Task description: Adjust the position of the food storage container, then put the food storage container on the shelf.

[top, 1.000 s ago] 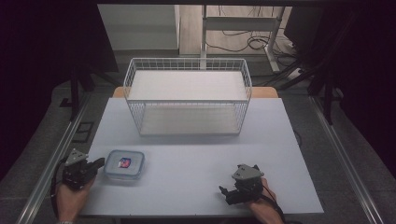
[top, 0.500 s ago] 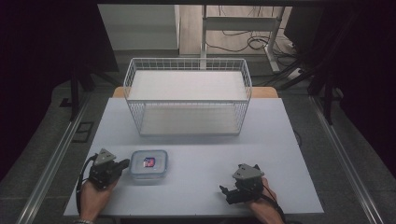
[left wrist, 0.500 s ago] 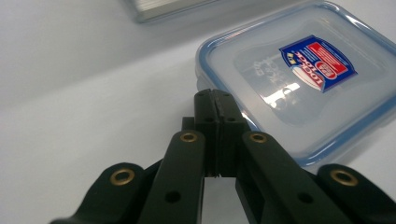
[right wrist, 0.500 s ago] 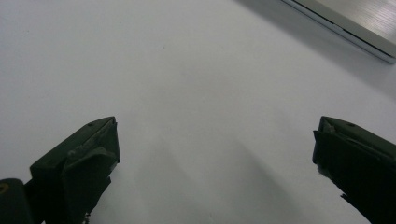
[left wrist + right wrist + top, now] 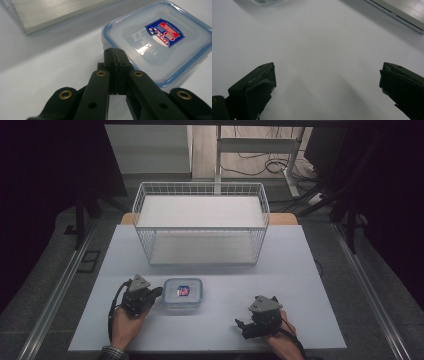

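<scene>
A clear square food container (image 5: 183,293) with a blue-rimmed lid and a red and blue label lies flat on the white table (image 5: 220,270), in front of the wire basket. My left gripper (image 5: 159,291) lies just left of it, shut, with nothing between its jaws. In the left gripper view the closed tips (image 5: 115,53) rest against the near corner of the container (image 5: 160,42). My right gripper (image 5: 242,327) rests on the table at the front right, apart from the container. Its jaws stand wide open over bare table in the right gripper view (image 5: 327,82).
A white wire basket (image 5: 200,185) with a pale floor stands at the back middle of the table; its base edge (image 5: 57,15) lies beyond the container. Bare table stretches between the two grippers. Dark floor and cables lie beyond the table.
My left hand slid to the right along the table's front, and the container moved right ahead of its closed tips. The right hand stayed where it was.
</scene>
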{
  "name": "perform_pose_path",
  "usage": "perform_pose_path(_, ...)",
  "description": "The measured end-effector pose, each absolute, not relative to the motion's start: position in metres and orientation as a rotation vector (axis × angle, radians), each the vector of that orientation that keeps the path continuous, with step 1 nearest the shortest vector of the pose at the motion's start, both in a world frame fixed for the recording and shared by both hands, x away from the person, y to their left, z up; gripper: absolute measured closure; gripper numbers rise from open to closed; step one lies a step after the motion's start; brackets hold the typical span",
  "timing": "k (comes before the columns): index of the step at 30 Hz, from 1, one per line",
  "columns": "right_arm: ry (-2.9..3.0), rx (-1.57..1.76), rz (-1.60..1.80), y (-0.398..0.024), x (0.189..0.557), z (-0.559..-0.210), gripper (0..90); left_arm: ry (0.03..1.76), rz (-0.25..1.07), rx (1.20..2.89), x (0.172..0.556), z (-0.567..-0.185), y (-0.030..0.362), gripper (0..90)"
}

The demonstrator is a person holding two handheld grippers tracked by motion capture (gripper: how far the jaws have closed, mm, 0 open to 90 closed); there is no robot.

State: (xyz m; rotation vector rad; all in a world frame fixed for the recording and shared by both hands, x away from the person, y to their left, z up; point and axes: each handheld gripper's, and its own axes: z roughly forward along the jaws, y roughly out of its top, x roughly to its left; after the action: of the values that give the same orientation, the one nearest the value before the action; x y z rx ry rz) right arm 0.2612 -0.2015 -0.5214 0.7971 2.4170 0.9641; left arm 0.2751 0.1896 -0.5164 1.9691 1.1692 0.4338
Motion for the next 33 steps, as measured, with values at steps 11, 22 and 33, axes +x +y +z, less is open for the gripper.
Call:
perform_pose_path(11, 2.418, 0.798, 0.963, -0.202, 0.261, -0.522, 0.6, 1.096, 0.384, 1.981, 0.289, -0.516, 0.157, 89.9)
perform_pose_path(22, 2.427, 0.799, 0.96, -0.202, 0.261, -0.522, 0.8, 1.03, 0.337, 2.0, 0.29, -0.516, 0.135, 88.2)
perform_pose_path(33, 2.399, 0.878, 1.064, -0.204, 0.262, -0.519, 0.0, 1.042, 0.341, 1.938, 0.281, -0.509, 0.16, 24.7)
